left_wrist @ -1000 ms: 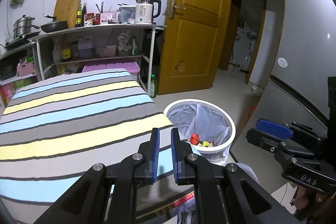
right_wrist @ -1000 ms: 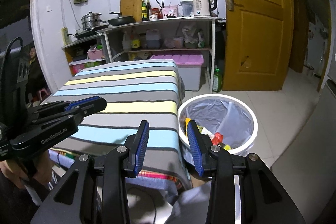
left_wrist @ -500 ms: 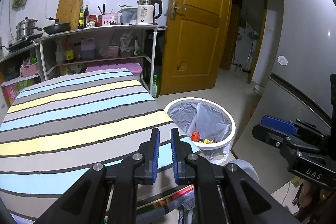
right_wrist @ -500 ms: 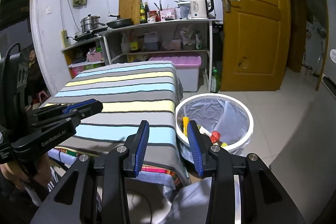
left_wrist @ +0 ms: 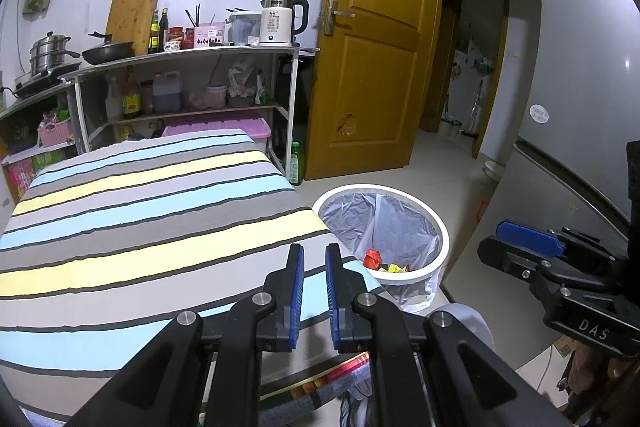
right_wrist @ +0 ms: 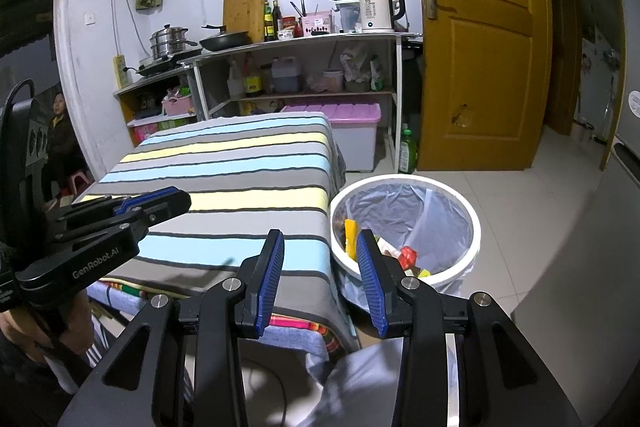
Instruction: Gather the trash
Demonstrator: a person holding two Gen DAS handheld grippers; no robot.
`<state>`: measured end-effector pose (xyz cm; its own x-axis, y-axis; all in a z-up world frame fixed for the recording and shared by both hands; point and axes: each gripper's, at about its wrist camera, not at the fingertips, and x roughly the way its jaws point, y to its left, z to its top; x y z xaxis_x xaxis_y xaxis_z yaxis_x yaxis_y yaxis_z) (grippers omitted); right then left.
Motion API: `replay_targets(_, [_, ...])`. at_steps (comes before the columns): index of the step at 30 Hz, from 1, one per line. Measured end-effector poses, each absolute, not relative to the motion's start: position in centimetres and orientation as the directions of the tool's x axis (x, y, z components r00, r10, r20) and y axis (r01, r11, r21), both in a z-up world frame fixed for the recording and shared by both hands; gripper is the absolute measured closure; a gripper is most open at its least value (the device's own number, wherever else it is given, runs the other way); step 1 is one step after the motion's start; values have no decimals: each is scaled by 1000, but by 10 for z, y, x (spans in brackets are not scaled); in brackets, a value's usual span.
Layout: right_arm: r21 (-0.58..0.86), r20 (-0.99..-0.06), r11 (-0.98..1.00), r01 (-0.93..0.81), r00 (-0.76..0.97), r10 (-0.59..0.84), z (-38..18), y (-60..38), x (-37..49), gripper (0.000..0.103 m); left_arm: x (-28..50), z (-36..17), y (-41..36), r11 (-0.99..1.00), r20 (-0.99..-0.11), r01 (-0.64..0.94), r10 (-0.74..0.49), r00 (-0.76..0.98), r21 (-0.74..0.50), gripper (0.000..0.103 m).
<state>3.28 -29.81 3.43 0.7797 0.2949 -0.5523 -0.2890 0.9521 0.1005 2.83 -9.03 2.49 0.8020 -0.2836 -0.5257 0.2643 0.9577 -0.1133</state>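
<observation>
A white trash bin (left_wrist: 439,227) (right_wrist: 473,215) with a clear liner stands on the floor by the table's near right corner. Inside lie a red wrapper (left_wrist: 372,258) (right_wrist: 408,254), a yellow piece (right_wrist: 350,235) and other small scraps. My left gripper (left_wrist: 314,251) hovers over the near edge of the striped tablecloth (left_wrist: 140,227); its blue pads stand a narrow gap apart with nothing between them. My right gripper (right_wrist: 320,239) is open about half wide and empty, held over the table's corner beside the bin. Each gripper also shows in the other's view: the right gripper (left_wrist: 508,233), the left gripper (right_wrist: 176,195).
A shelf rack (left_wrist: 192,55) with a kettle, pan, pots and bottles stands behind the table. A pink-lidded storage box (right_wrist: 340,113) sits under it. A wooden door (left_wrist: 380,67) stands open to the right, and a grey cabinet (left_wrist: 580,107) lines the right side. A person (right_wrist: 60,131) sits far left.
</observation>
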Motion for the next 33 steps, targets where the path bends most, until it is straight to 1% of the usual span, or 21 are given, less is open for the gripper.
replay_targets(20, [101,-552,952,-289,780,296,34,-298,32,64,31,25,-95,956,-528,271,-288,799,-111,93])
replay_targets(33, [101,-552,952,-290,780,296,33,-299,34,64,32,26,-102,959,-531,270,-272,803,-83,93])
